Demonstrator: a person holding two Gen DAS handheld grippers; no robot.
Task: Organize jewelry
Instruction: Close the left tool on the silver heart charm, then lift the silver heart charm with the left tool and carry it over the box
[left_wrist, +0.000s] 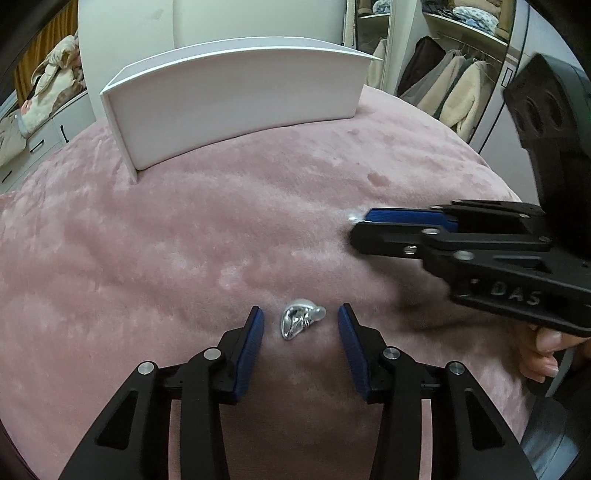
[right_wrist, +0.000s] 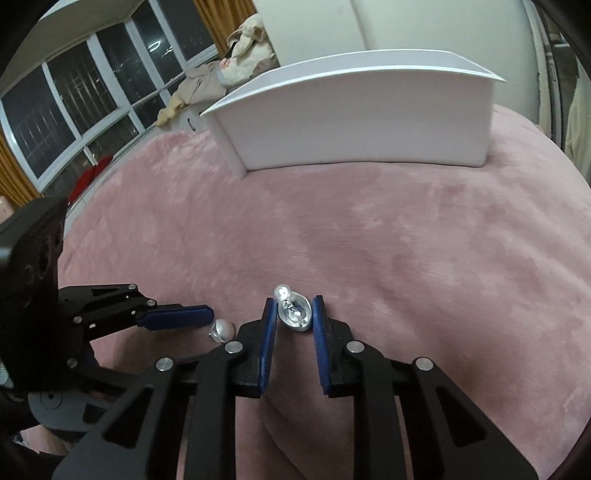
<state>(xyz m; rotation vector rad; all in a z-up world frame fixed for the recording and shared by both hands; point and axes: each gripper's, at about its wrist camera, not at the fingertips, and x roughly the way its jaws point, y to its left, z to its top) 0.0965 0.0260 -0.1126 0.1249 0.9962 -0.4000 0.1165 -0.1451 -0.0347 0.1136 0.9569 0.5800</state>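
Observation:
Two silver earrings lie on a pink plush cover. In the left wrist view, my left gripper (left_wrist: 301, 318) is open, with one silver earring (left_wrist: 298, 322) between its blue pads, untouched. My right gripper (left_wrist: 356, 221) comes in from the right, a glint of the other earring (left_wrist: 354, 217) at its tips. In the right wrist view, my right gripper (right_wrist: 294, 308) has narrowed around the second earring (right_wrist: 293, 309); the pads stand close beside it, and I cannot tell whether they touch it. The left gripper's finger (right_wrist: 177, 316) and the first earring (right_wrist: 221, 329) show at the left.
A white open box (left_wrist: 236, 107) stands on the far side of the pink cover (left_wrist: 184, 240); it also shows in the right wrist view (right_wrist: 362, 122). Hanging clothes (left_wrist: 454, 92) and shelves are behind on the right, windows (right_wrist: 74, 110) on the left.

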